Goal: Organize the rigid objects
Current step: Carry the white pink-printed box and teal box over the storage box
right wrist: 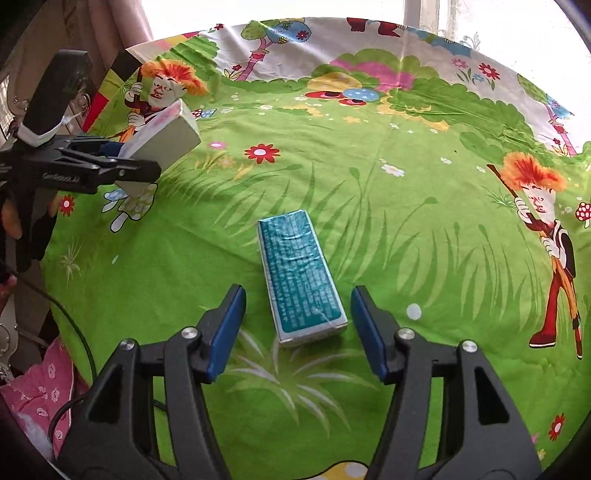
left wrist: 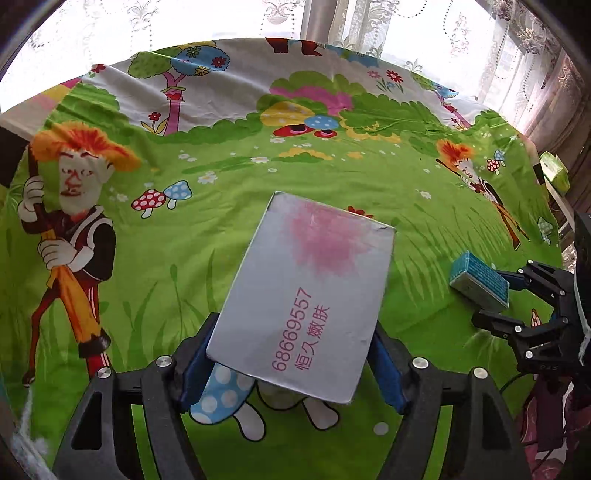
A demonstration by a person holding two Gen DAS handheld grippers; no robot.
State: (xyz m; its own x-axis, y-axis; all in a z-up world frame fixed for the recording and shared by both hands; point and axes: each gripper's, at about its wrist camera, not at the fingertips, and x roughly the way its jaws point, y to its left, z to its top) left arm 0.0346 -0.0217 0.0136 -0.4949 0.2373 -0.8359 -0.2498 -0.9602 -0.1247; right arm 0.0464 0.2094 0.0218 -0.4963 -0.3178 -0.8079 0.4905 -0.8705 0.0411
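Note:
A silver-white box (left wrist: 306, 280) with a pink blot and pink print sits between the blue pads of my left gripper (left wrist: 295, 332), which is shut on its near end. In the right wrist view the same box (right wrist: 173, 136) is tilted and held clear of the cloth by the left gripper (right wrist: 122, 151). A narrow teal box (right wrist: 301, 280) lies flat on the green cartoon tablecloth (right wrist: 406, 221). My right gripper (right wrist: 298, 295) stands open astride its near end, pads apart from its sides. From the left wrist view, the teal box (left wrist: 480, 280) and right gripper (left wrist: 502, 299) are at the right.
A green tissue box (left wrist: 554, 171) stands on a side surface past the table's right edge. Pink patterned fabric (right wrist: 37, 398) and a black cable (right wrist: 74, 325) hang off the near left edge. Lace curtains (left wrist: 332, 22) close off the far side.

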